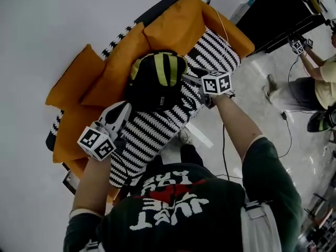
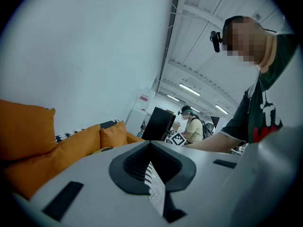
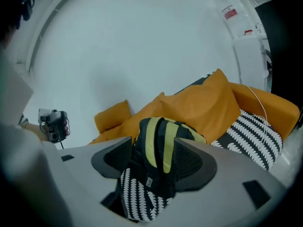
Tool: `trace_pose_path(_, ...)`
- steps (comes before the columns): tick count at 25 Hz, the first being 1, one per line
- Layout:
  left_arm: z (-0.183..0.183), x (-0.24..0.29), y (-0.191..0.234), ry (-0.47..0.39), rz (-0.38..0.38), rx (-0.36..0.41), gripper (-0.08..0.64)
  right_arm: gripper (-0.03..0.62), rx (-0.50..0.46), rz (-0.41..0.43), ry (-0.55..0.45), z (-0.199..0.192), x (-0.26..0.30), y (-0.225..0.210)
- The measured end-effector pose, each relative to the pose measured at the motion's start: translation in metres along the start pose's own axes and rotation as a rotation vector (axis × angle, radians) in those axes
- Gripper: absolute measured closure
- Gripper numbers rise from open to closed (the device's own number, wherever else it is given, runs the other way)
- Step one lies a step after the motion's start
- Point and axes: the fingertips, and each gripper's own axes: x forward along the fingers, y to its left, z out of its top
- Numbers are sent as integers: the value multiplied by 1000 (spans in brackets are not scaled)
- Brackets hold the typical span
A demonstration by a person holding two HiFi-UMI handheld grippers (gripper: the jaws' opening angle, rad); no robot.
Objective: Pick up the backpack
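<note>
My right gripper has its jaws well apart, and the black-and-yellow backpack fills the gap between them. I cannot tell whether the pads press on it. From the head view this right gripper reaches the backpack at its side. The pack lies on the striped sofa seat, against the orange cushions. My left gripper has its jaws closed together, with a small white tag standing at their seam. It hangs over the seat beside the pack, apart from it.
</note>
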Motion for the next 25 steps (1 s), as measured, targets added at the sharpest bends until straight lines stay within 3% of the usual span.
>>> trace_pose_path(7, -38, 19, 44, 15, 1, -29, 549, 303, 23, -24, 30, -23, 71, -50)
trace_pose_path(12, -61, 25, 54, 13, 0, -65, 549, 301, 71, 89, -1, -23, 96, -47)
trace_pose_path(20, -73, 17, 47, -4, -18, -100, 549, 322, 158, 270, -54, -13, 83, -25)
trace_pose_path(25, -82, 16, 51, 2, -16, -107, 549, 322, 161, 238, 58, -38, 98, -32)
